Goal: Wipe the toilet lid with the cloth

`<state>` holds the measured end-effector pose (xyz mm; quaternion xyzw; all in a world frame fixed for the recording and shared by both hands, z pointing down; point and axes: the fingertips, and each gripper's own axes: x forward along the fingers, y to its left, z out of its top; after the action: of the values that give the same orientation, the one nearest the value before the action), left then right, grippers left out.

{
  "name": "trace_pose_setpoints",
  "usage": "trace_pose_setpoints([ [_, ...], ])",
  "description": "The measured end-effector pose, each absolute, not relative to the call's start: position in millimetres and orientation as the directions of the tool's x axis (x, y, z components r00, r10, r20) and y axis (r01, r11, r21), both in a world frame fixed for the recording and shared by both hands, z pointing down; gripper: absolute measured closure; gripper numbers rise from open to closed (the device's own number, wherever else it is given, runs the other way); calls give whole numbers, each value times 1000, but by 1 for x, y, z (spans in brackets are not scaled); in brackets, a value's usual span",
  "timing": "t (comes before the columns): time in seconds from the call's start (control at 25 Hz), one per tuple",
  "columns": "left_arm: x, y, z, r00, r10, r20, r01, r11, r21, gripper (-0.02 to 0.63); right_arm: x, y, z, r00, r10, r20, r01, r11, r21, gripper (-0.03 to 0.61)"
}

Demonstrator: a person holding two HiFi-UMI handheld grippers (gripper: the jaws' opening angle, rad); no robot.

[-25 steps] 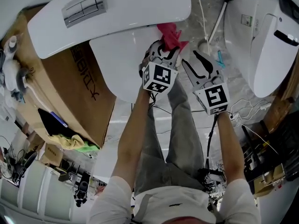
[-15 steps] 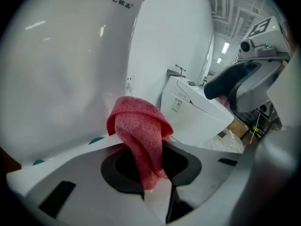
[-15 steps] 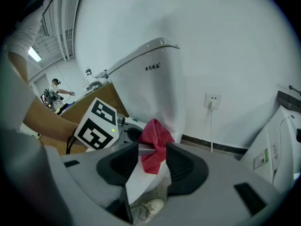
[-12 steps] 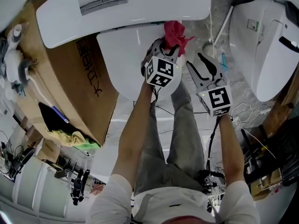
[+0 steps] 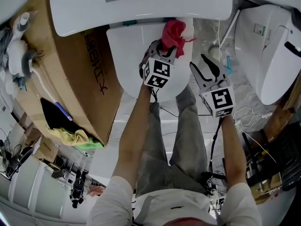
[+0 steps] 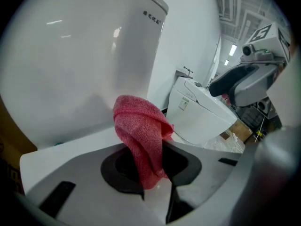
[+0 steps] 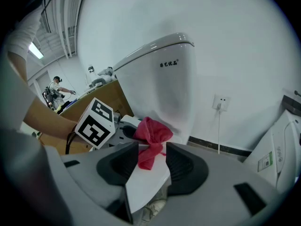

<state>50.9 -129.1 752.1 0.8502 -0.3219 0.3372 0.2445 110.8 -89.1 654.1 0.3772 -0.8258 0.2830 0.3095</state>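
The white toilet lid (image 5: 134, 55) lies closed below the tank (image 5: 141, 6). A red cloth (image 5: 173, 32) sits bunched at the lid's back right corner, close to the tank. My left gripper (image 5: 163, 48) is shut on the red cloth (image 6: 141, 135), which sticks up out of the left gripper's (image 6: 150, 166) jaws. My right gripper (image 5: 205, 64) hovers just right of the lid, open and holding nothing. In the right gripper view, the right gripper (image 7: 151, 157) looks over the lid's edge (image 7: 146, 178) toward the cloth (image 7: 150, 134) and the left gripper's marker cube (image 7: 96, 124).
A large cardboard box (image 5: 70, 79) stands against the toilet's left side, with yellow-green cloths (image 5: 77, 138) by it. A second white toilet (image 5: 268, 46) stands at the right. A white rod (image 5: 228, 25) and cables (image 5: 249, 109) lie on the floor between them.
The head view has swung so the toilet sits more to the middle. The left gripper keeps the cloth at the lid's back right; the right gripper stays beside it.
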Motion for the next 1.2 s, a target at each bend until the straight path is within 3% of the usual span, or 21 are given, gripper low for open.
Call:
trace_pose_setpoints([
  [1.2, -150, -134, 753, 374, -500, 781, -870, -482, 108, 505, 33, -82, 643, -524, -436, 731, -773, 603, -195, 383],
])
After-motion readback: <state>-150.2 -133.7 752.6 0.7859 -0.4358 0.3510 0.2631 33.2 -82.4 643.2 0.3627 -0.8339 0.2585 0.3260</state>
